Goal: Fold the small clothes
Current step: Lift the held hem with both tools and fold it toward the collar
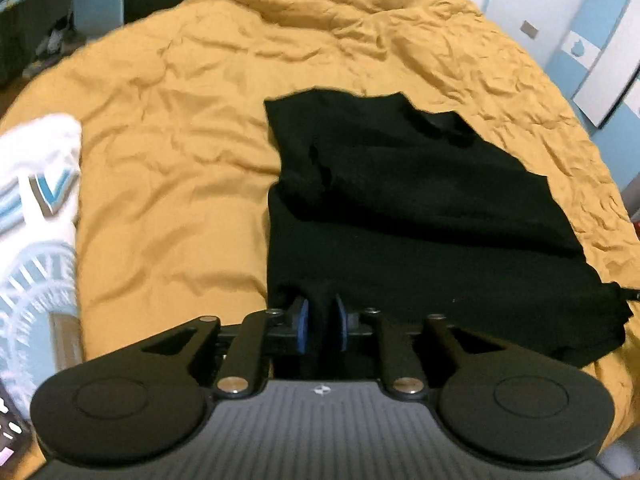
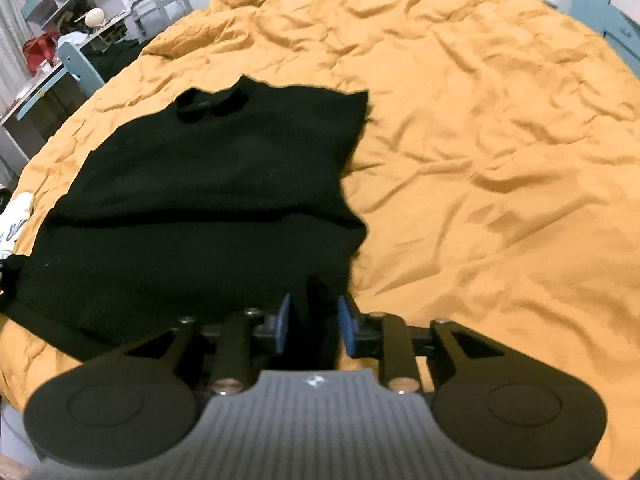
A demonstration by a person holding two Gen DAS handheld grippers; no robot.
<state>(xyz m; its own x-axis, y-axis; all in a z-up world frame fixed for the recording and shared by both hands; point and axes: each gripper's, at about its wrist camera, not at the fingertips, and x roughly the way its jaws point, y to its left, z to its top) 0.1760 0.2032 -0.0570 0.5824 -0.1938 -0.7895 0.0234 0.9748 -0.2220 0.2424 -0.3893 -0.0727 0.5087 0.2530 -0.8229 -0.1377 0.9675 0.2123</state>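
Observation:
A black garment (image 1: 420,216) lies on the wrinkled mustard bedspread (image 1: 168,152), its sides folded in and its collar at the far end. My left gripper (image 1: 322,326) is shut on the garment's near left hem corner, black cloth pinched between the blue pads. In the right wrist view the same black garment (image 2: 208,200) lies left of centre on the bedspread (image 2: 480,160). My right gripper (image 2: 314,324) is shut on the near right hem corner, a fold of black cloth standing between its blue pads.
A white garment with blue print (image 1: 36,216) lies at the bed's left edge; it also shows in the right wrist view (image 2: 16,216). Shelves and a desk (image 2: 60,32) stand beyond the bed's left side. Light blue furniture (image 1: 600,40) stands at right.

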